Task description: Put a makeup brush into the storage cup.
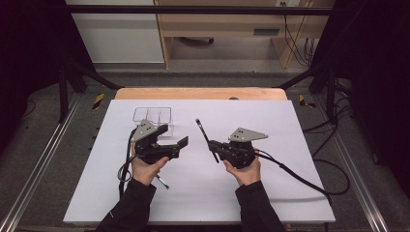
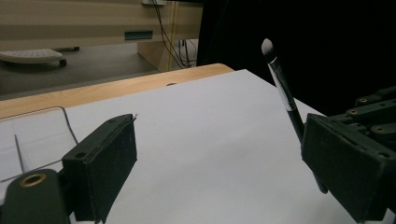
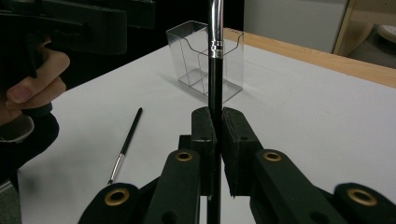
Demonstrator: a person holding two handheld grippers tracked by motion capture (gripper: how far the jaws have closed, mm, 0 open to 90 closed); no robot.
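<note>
The right claw [image 1: 213, 145] is closed on a black makeup brush [image 1: 205, 137]; its two jaws press the handle between them. In the right gripper view the brush [image 3: 215, 70] rises straight out of the jaws, black below and with a silver ferrule above. In the left gripper view the same brush [image 2: 283, 88] stands tilted, with its pale tip on top. It is held above the middle of the table [image 1: 290, 193], a little toward the right edge.

The left claw [image 1: 176, 141] is open and holds nothing; its jaws stand well apart, and white table shows between them in the left gripper view. It hovers left of the middle, just in front of a clear plastic organizer [image 1: 152, 116]. This organizer stands near the far edge, toward the far left corner, and has several compartments.

A second, thin brush [image 3: 125, 146] lies flat on the table, near the person's left hand [image 1: 145, 168], toward the near edge. It touches neither claw. The left hand [image 3: 28, 91] is seen also in the right gripper view, with its fingers around the gripper.
</note>
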